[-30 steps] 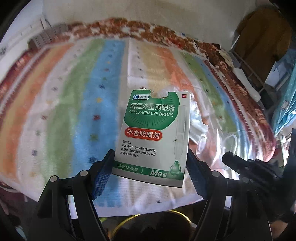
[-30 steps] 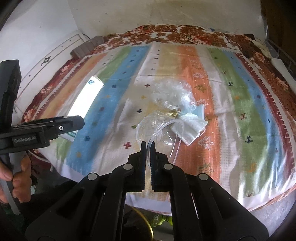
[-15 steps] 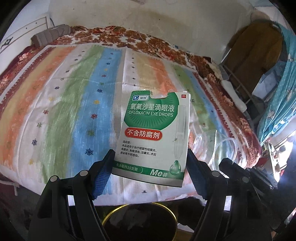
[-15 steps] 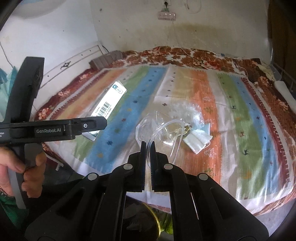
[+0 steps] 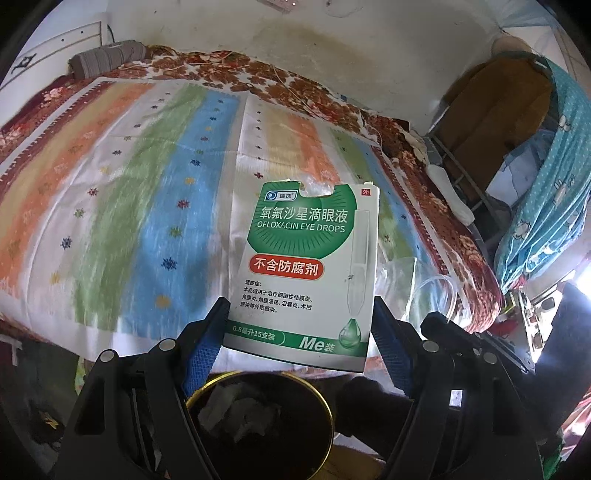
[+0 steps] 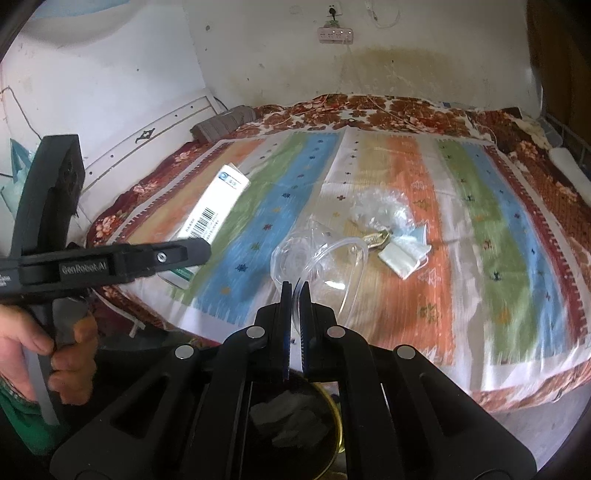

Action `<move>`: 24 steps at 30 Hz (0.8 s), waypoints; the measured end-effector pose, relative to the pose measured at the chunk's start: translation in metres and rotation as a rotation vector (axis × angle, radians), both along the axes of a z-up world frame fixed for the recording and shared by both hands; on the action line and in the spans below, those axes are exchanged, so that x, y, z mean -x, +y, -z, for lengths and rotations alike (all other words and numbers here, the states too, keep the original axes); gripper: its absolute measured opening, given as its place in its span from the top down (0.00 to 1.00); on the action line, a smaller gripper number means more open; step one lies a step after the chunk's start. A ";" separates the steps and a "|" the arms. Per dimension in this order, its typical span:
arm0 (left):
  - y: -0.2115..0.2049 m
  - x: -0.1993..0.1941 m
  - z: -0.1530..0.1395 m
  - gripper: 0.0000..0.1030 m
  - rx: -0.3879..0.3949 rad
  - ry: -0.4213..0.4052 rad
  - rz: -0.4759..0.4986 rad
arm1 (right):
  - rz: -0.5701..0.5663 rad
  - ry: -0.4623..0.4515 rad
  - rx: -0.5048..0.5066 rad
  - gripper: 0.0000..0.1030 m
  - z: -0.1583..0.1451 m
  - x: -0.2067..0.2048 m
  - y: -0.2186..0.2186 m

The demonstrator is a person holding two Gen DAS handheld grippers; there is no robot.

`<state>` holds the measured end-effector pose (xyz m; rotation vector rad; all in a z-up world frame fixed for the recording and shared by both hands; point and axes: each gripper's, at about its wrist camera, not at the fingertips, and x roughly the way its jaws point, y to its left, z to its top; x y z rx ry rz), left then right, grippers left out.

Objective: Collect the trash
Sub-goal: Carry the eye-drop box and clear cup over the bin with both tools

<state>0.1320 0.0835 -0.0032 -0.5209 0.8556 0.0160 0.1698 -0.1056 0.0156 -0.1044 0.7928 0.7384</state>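
My left gripper (image 5: 299, 325) is shut on a white and green eye drops box (image 5: 306, 266), held upright above a dark bin with a gold rim (image 5: 258, 417). The box also shows in the right wrist view (image 6: 212, 218). My right gripper (image 6: 294, 295) is shut on the rim of a clear plastic cup (image 6: 325, 266), held over the bed's near edge above the bin (image 6: 295, 417). A crumpled clear bag (image 6: 376, 210), a small wrapper (image 6: 376, 238) and a white face mask (image 6: 404, 253) lie on the striped bedspread (image 6: 491, 229).
The bin holds crumpled paper (image 5: 240, 410). A grey rolled cloth (image 5: 107, 61) lies at the bed's far left corner. A rack with clothes and a blue curtain (image 5: 546, 192) stands right of the bed. A power strip (image 6: 334, 35) hangs on the wall.
Both grippers have pulled back from the bed and risen, each keeping its item. The bin has come into full view below them.
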 end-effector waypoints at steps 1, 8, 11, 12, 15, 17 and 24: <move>-0.002 0.002 0.001 0.27 -0.001 0.001 0.003 | -0.001 -0.001 0.000 0.97 0.001 0.003 -0.002; -0.009 0.022 0.010 0.27 0.037 0.001 -0.003 | -0.007 0.008 0.002 0.97 0.009 0.023 -0.011; -0.015 0.028 0.015 0.27 0.038 0.013 -0.011 | -0.010 0.031 0.005 0.97 0.016 0.030 -0.013; -0.017 0.029 0.018 0.27 0.041 0.019 -0.009 | -0.011 0.035 0.009 0.97 0.019 0.032 -0.014; -0.022 0.035 0.026 0.27 0.062 0.035 -0.010 | -0.005 0.057 0.019 0.97 0.028 0.039 -0.018; -0.024 0.040 0.032 0.27 0.071 0.048 -0.017 | -0.001 0.070 0.029 0.97 0.035 0.043 -0.019; -0.030 0.055 0.051 0.27 0.106 0.101 -0.043 | -0.002 0.124 0.046 0.97 0.053 0.053 -0.023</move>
